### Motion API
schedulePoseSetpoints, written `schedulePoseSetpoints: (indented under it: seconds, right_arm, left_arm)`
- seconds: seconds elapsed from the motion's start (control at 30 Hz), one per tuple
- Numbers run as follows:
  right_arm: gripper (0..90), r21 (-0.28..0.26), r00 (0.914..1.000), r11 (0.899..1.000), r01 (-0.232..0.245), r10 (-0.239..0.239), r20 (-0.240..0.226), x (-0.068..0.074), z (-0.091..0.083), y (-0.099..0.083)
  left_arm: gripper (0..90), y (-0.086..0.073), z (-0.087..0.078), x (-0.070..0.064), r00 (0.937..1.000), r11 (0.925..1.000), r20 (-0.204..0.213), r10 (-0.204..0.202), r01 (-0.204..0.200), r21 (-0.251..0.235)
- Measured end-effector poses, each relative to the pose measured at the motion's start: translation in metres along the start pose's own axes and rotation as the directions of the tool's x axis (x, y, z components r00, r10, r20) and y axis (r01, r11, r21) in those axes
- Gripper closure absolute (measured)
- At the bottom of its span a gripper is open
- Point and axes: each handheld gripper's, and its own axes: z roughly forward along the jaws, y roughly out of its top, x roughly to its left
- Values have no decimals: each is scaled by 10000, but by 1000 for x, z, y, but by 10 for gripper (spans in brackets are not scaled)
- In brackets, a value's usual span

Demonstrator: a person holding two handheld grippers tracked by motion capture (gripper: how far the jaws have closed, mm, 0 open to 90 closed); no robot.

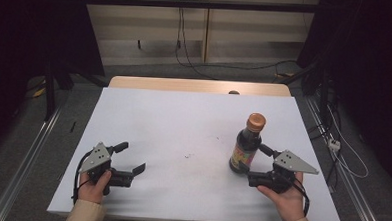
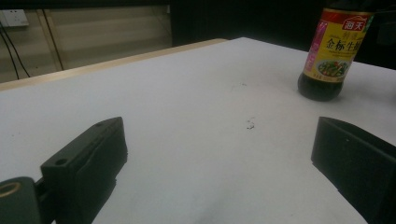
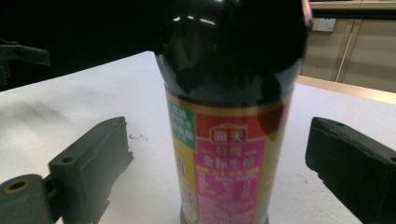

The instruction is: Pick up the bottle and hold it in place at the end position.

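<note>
Nearest the person, the left gripper [image 1: 130, 157] rests on the white worktop [image 1: 183, 125] well apart from the bottle, its jaws spread wide and holding nothing; in the left gripper view bare worktop lies between them, with the bottle [image 2: 332, 51] standing farther off beyond a small dark smudge [image 2: 251, 124]. The right gripper [image 1: 254, 160] sits just beside the bottle [image 1: 247, 143], on the person's side of it, and its jaws are released too, standing on either side of the bottle's lower body without touching it, as the right gripper view shows with a clear gap between each jaw and the label [image 3: 224, 163]. The bottle stands upright, dark glass with a yellow and pink label and an orange-brown cap [image 1: 256, 121], so the work in hand looks like a grasp about to be made. The risks come mostly from the bottle's shape: it is tall and narrow-based, so if one jaw meets it before the other, the push could tip it or skid it across the smooth worktop. The glossy round glass may also slip or twist in the jaws if the squeeze is light, and a grip so low could let the top swing over when lifted. Beyond the bottle lies the worktop's wooden far edge [image 1: 200, 85], then cables on the floor [image 1: 221, 66].
</note>
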Motion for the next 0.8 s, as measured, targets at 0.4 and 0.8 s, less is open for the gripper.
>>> schedulePoseSetpoints:
  seconds: [0.4, 0.8]
  right_arm:
    - [126, 95, 9998, 9997, -214, 214, -17, 1, 15, 5]
    - [228, -99, 9976, 9979, -639, 641, 274, -1, 25, 15]
  left_arm:
    - [34, 0, 0, 0, 10000, 10000, -19, 16, -16, -32]
    - [36, -1, 1, -1, 10000, 10000, -40, 13, -13, 29]
